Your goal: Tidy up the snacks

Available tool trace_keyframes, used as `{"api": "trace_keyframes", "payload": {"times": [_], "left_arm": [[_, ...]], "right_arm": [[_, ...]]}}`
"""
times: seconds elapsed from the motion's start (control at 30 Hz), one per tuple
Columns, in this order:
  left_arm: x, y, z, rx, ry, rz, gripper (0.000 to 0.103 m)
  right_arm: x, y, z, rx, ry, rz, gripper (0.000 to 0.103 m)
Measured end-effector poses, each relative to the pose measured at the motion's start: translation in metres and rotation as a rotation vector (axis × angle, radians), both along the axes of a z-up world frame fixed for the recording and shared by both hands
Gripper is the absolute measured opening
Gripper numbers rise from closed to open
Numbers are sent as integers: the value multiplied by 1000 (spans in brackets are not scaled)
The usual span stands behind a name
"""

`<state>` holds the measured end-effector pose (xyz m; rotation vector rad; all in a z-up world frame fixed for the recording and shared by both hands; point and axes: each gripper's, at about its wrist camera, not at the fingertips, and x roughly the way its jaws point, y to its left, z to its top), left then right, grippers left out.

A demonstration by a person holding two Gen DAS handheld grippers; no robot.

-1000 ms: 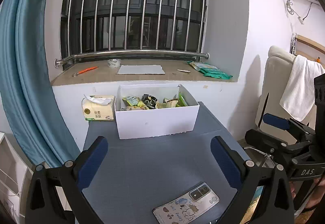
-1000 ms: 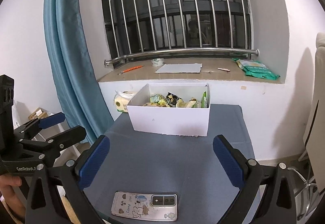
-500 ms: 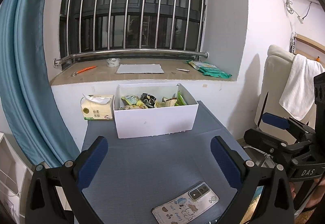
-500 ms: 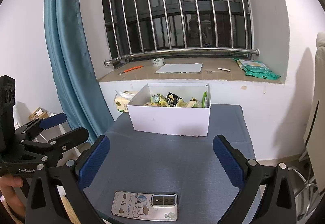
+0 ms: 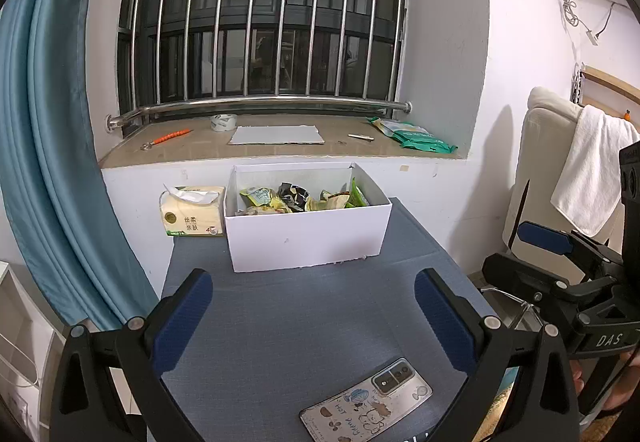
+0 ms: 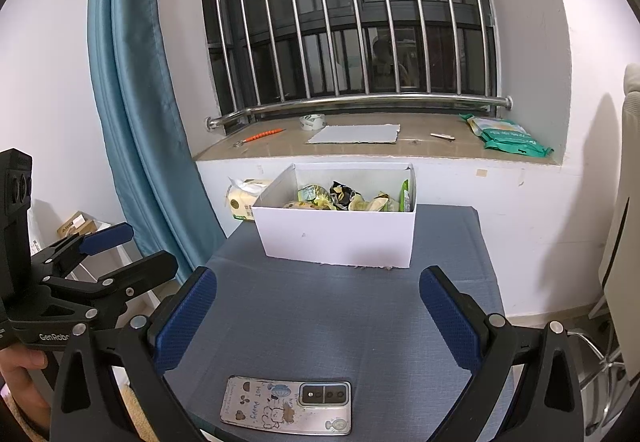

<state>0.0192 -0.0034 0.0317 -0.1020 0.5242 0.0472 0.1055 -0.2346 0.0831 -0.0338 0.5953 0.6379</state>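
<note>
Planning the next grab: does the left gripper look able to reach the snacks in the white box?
Probably yes: the left gripper is open, the white box has no lid, and only bare tabletop lies between.

Two hand-held claws, each a black plastic frame with triangular cut-outs and silver screw heads at the joints. The left claw (image 5: 312,312) has two broad fingers faced with dark blue textured pads (image 5: 182,322). The right claw (image 6: 316,312) matches it, its blue pads (image 6: 450,322) finely dimpled. Seen from the side, the right claw's body carries white lettering reading "DAS"; the left one reads what looks like "GenRobo", cut off. A hand (image 6: 20,370) grips its handle.
</note>
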Motion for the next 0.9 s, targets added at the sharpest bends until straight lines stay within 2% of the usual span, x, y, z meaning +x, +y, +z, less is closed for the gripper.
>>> {"api": "trace_keyframes", "payload": {"times": [0.9], "left_arm": [[-1,0,-3,2,3,1,103]], "right_arm": [[-2,1,-3,-2,9,4,103]]}}
